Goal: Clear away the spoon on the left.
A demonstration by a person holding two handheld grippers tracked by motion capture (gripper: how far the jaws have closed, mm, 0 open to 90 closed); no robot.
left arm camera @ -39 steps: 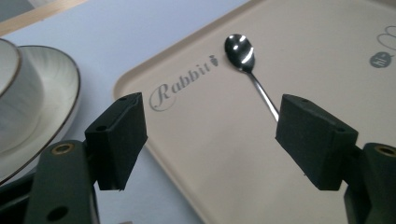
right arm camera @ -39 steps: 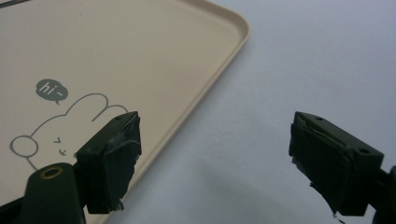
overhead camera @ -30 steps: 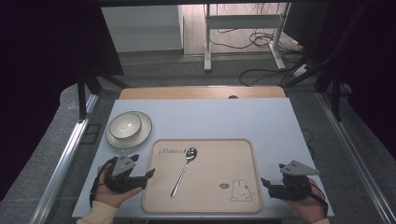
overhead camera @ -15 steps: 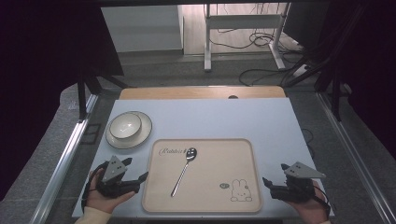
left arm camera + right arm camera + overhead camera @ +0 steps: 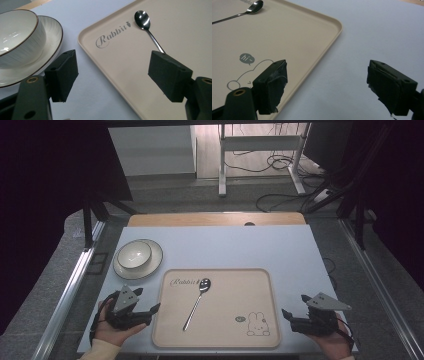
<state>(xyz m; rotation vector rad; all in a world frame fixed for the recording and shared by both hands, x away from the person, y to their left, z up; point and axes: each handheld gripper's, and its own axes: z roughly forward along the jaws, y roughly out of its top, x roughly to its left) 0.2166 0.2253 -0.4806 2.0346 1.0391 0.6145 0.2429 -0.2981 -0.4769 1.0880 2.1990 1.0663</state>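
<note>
At the near edge of the counter [image 5: 225, 247], the left claw [image 5: 150, 312] rests at the left side of the beige tray [image 5: 260, 285] and the right claw [image 5: 290, 317] at its right side, both with jaws spread wide and holding nothing. Between them, on the tray's left half, lies the spoon [image 5: 196, 302]. Its long axis runs diagonally, with the handle end near and left and the bowl far and right, just under the "Rabbit" lettering. Farther left, off the tray, a white bowl [image 5: 134, 254] sits on a plate [image 5: 152, 262]. Beyond the pale counter are a grey floor, cables and a metal stand.
</note>
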